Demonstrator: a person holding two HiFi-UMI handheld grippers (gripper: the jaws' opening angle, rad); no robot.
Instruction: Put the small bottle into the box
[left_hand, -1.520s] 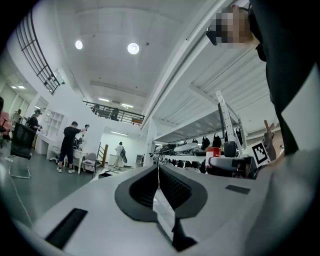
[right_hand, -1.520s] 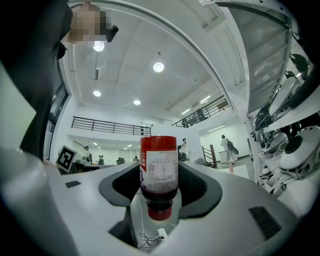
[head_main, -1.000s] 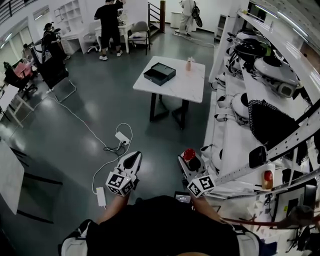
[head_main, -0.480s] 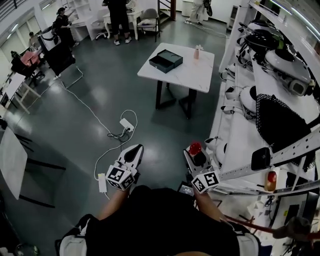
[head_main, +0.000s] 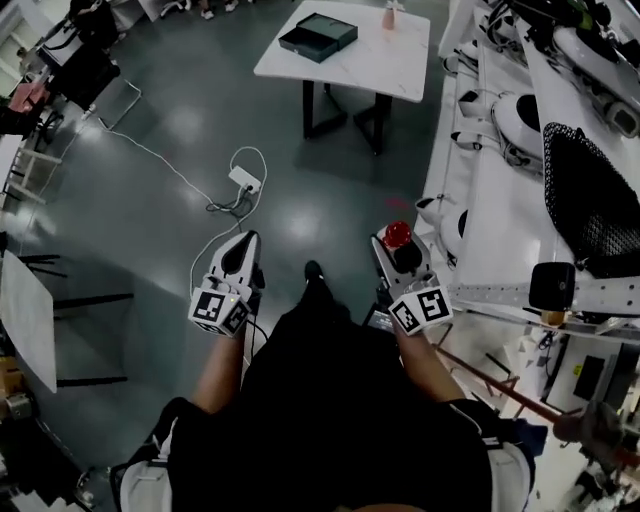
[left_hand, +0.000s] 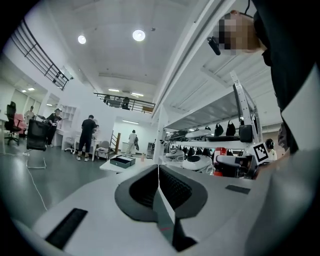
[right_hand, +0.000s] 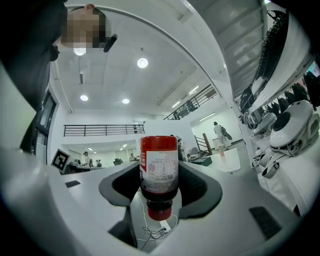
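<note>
A small bottle (head_main: 398, 234) with a red cap and dark contents sits upside down between the jaws of my right gripper (head_main: 393, 246). In the right gripper view the bottle (right_hand: 158, 172) stands cap-down with the pads (right_hand: 197, 187) pressed on both sides. My left gripper (head_main: 241, 250) is shut with nothing in it, its pads (left_hand: 170, 185) meeting in a line. The dark open box (head_main: 318, 37) lies far ahead on a white table (head_main: 400, 70), beside a small pink bottle (head_main: 389, 16). The left gripper view shows the box (left_hand: 122, 161) in the distance.
A power strip with a looped white cable (head_main: 243, 180) lies on the grey floor ahead. White racks with helmets and gear (head_main: 520, 120) run along the right. A white tabletop (head_main: 25, 320) and chairs (head_main: 80, 70) stand left. People (left_hand: 88, 137) stand far back.
The table with the box has slid to the top edge of the head view and the floor cable has come nearer. Both grippers sit higher in view; the bottle stays held.
</note>
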